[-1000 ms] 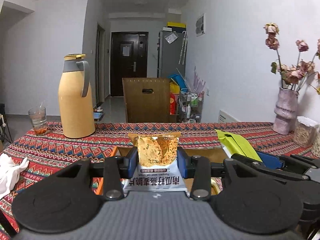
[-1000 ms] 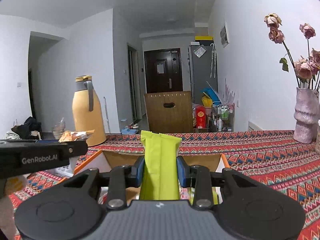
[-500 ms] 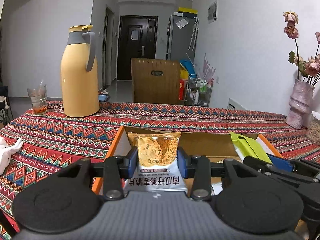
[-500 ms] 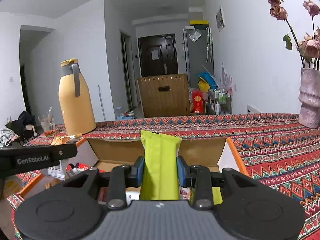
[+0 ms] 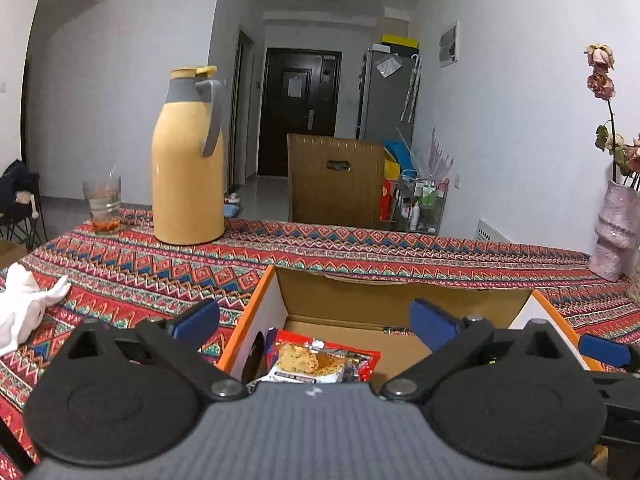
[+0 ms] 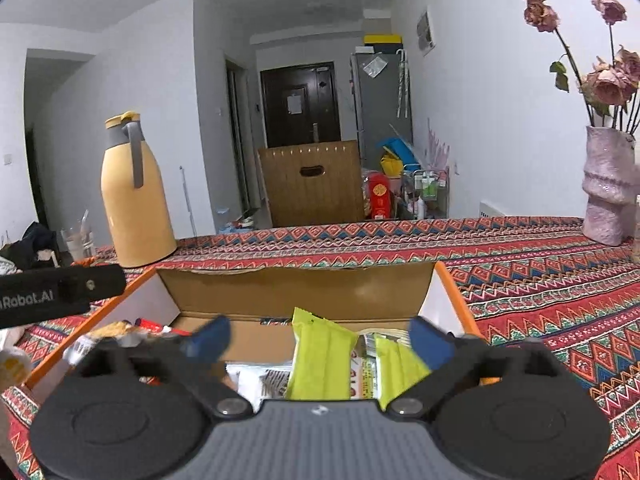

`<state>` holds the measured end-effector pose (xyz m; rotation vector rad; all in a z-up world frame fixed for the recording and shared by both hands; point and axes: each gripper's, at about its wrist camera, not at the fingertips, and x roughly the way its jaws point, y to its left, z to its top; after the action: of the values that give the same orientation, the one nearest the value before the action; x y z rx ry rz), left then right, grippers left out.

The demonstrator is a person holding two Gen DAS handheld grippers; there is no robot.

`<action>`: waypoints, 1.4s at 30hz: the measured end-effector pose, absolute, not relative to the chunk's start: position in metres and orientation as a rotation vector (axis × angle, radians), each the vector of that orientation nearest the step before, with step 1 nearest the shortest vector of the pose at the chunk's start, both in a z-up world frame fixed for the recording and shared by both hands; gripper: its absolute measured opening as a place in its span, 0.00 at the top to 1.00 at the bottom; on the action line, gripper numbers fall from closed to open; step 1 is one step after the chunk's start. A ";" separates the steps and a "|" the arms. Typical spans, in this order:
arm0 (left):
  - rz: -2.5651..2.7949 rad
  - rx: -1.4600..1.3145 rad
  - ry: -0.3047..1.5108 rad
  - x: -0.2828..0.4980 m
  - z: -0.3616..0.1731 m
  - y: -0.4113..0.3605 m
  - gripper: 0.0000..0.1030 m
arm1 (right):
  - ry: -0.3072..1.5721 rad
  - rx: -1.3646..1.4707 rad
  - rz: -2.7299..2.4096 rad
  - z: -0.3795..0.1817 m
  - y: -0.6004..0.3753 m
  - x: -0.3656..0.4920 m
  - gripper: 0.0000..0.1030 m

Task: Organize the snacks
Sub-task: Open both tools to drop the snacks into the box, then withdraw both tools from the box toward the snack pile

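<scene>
Cardboard forms the open box [image 5: 400, 300] at lower centre of both wrist views; its outer rim is orange, its side flaps are white inside and its back wall is plain brown. The box stands on a red patterned tablecloth [image 5: 360, 252].

Contents, left wrist view: a cracker packet [image 5: 306, 364] with a clear window and white label lies at the box's left end, on top of a red wrapper [image 5: 360, 356]. Neither blue pad touches it.

Contents, right wrist view: a lime-green pouch [image 6: 320, 360] leans upright near the box centre. A second lime-green pouch [image 6: 394, 364] sits just to its right, with printed packets between and beneath them. The cracker packet [image 6: 116, 330] shows at the left end.

Left gripper [image 5: 316, 320]: jaws are opening, spread wide, with the cracker packet below and between them but not pinched.

Right gripper [image 6: 320, 336]: jaws are opening, spread wide; the left pad is blurred. The lime-green pouch stands between the pads, apart from both.

Surroundings: a tan thermos jug [image 5: 188, 160] stands upright at upper left of the box, with a glass tumbler [image 5: 102, 206] to its left. A white cloth [image 5: 24, 308] lies at the left edge. A pink vase [image 6: 608, 188] with dried roses stands at the right edge.
</scene>
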<state>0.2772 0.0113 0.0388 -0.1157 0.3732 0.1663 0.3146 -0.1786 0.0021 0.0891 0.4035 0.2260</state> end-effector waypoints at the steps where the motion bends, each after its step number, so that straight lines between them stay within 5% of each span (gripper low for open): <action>1: 0.168 -0.117 0.376 0.277 0.039 0.012 0.00 | 0.407 0.092 0.225 0.002 -0.179 0.315 0.00; 42: 0.161 -0.039 0.374 0.179 0.047 0.026 0.00 | 0.380 -0.010 0.206 0.028 -0.218 0.225 0.00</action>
<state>0.1792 0.0260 0.0474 -0.0394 0.3735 0.1611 0.2251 -0.2177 0.0280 -0.0098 0.3798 0.2057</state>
